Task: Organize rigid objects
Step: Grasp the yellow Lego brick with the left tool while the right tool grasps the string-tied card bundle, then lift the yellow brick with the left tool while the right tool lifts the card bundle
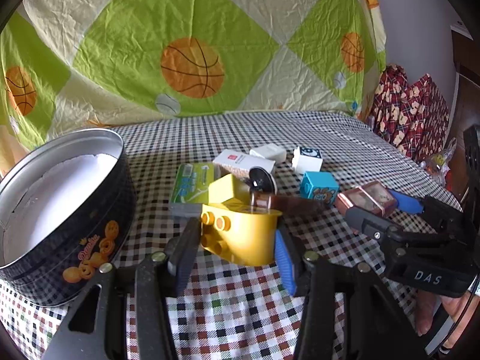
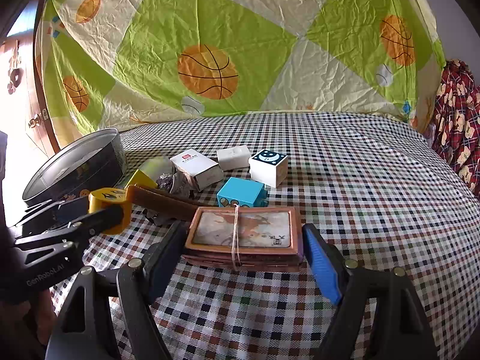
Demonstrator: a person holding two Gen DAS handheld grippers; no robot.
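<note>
My left gripper [image 1: 237, 240] is shut on a yellow toy brick [image 1: 243, 237], held just above the checked cloth; it also shows in the right wrist view [image 2: 109, 207]. My right gripper [image 2: 244, 243] has its fingers on both sides of a flat brown box [image 2: 244, 240] bound with a rubber band, and appears shut on it; the box also shows in the left wrist view [image 1: 366, 199]. A round cookie tin [image 1: 60, 210], open with white paper inside, stands at the left. A blue cube [image 2: 241, 193], a white moon cube [image 2: 268, 166] and small white boxes [image 2: 196, 169] lie behind.
A green card pack [image 1: 192, 187], a yellow block [image 1: 223, 190] and a brown strap [image 2: 163, 202] with a black disc [image 1: 261, 178] lie in the pile. A basketball-print sheet [image 1: 192, 69] hangs behind the table. Red patterned fabric [image 1: 411, 111] is at the right.
</note>
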